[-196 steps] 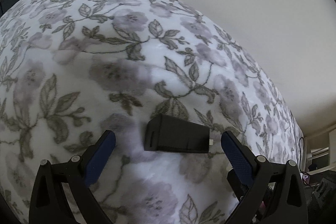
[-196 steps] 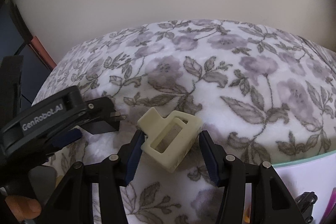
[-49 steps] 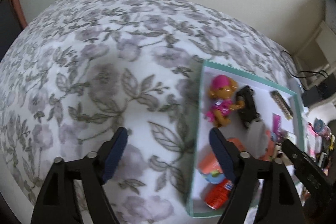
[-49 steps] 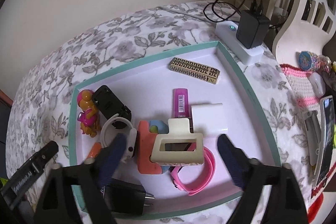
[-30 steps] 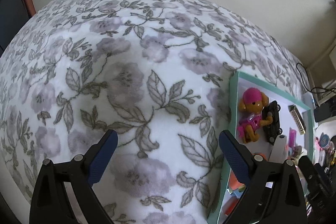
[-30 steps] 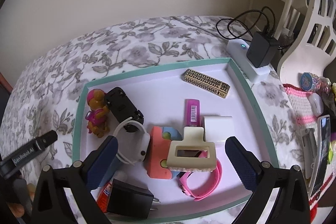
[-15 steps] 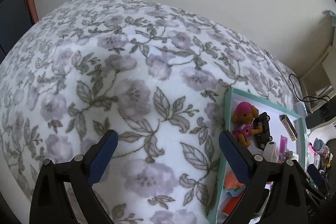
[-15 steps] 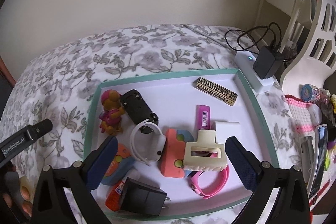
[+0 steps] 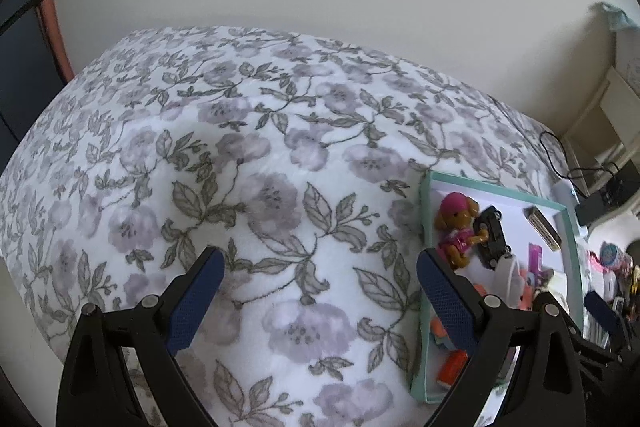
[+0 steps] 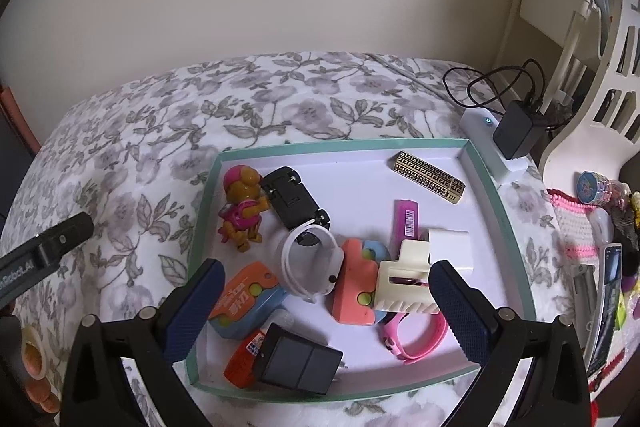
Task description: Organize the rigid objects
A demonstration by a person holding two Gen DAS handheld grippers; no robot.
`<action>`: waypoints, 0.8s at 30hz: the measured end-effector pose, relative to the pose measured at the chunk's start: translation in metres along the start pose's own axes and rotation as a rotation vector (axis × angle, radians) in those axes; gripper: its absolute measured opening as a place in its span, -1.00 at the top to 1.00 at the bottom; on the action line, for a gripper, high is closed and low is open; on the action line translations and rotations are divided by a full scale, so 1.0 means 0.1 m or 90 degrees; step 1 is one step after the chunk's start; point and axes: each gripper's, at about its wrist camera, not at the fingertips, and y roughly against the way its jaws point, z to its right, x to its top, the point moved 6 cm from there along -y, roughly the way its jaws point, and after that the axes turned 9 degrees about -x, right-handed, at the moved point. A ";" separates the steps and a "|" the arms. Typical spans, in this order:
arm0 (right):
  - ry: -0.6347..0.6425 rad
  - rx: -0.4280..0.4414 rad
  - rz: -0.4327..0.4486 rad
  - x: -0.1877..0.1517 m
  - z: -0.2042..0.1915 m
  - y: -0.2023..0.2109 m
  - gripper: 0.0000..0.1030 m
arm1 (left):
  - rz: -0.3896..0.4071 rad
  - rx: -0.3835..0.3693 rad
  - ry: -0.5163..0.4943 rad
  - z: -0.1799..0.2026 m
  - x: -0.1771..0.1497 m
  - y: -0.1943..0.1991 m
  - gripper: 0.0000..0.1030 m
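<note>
Left gripper (image 9: 318, 281) hangs over bare bedspread (image 9: 248, 187), jaws wide, empty. Lower centre, the right gripper (image 10: 324, 291) gapes empty above the tray (image 10: 500, 223); cream clip (image 10: 404, 285) lies inside, by its right jaw.
</note>
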 end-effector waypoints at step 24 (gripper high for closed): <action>0.025 0.006 0.009 -0.15 -0.11 0.23 -1.00 | -0.041 0.018 -0.006 -0.14 -0.27 0.16 -0.88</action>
